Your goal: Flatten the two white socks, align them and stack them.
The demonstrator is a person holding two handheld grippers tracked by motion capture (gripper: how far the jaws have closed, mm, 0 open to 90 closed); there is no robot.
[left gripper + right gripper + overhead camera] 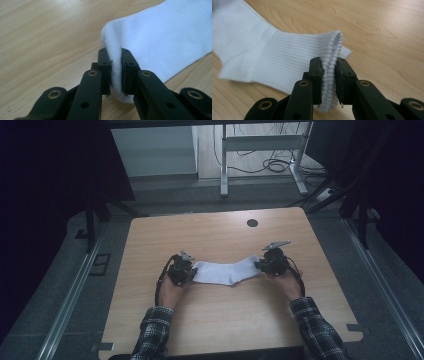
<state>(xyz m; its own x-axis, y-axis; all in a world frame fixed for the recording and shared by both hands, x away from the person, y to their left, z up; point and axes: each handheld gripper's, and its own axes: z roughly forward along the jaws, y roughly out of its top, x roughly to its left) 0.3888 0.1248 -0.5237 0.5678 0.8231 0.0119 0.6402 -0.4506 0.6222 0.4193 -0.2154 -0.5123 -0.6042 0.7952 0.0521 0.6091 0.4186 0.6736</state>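
While both grippers held a sock over the table, the scene read as below.

Sock: white sock (227, 271) was stretched left-right betw. the two grippers, mid-table, nearer the person's edge; sagged a bit in the middle. Whether it rested on the wood or hung just above, couldn't tell.
Sock ends: rounded toe end at the left gripper, ribbed cuff end at the right gripper.
Left gripper: left gripper (190, 274) sat at the sock's left end, held in the person's left hand (171, 294). In the left gripper view (116, 72) the jaws were pinching the smooth toe fabric, cloth squeezed into a narrow fold betw. the pads.
Right gripper: right gripper (260, 265) sat at the sock's right end, in the right hand (287, 282). In the right gripper view (328, 82) the jaws were pinching the ribbed cuff edge, both layers bunched betw. the pads.
Table: light wood table (215, 320), w/ a small dark round hole (252, 223) near the far edge, well apart from the sock.
Sleeves: plaid sleeves (152, 332) came in from the bottom of the high view.
Behind table: metal desk legs (260, 155) and cables (272, 165) on the floor.
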